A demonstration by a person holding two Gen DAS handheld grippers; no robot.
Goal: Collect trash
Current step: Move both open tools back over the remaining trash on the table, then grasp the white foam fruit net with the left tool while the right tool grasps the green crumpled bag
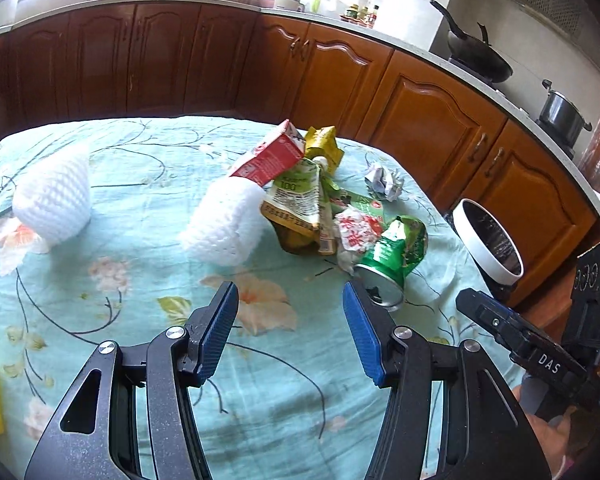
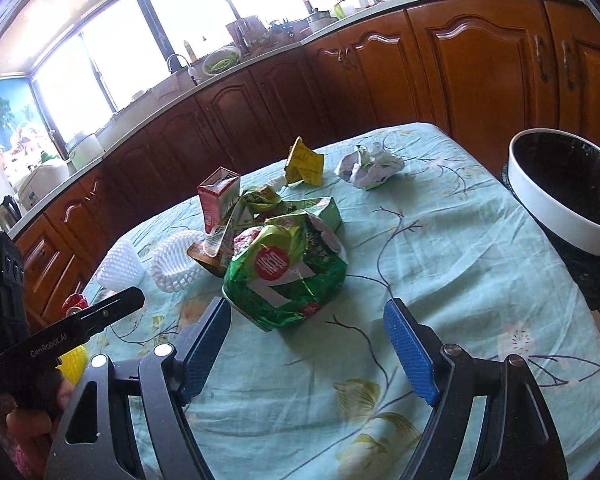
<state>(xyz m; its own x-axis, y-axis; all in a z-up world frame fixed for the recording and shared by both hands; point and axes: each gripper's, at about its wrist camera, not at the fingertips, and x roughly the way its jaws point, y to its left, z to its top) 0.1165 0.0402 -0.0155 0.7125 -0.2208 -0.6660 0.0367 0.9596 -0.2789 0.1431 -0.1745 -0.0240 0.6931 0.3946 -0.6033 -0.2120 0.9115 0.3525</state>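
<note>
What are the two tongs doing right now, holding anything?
Left tongs: open, holding nothing.
Right tongs: open, empty, crushed green can just ahead.

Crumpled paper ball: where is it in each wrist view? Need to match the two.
Left wrist: crumpled paper ball right of centre, on the tablecloth beyond the trash pile.
Right wrist: crumpled paper ball upper centre-right, right of the yellow wrapper.
Shared landmark: white-rimmed bin off the table edge, on the ball's right.

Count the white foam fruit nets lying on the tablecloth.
2: one foam net lies alone at the far left, the other foam net rests against the trash pile. More may be hidden.
</note>
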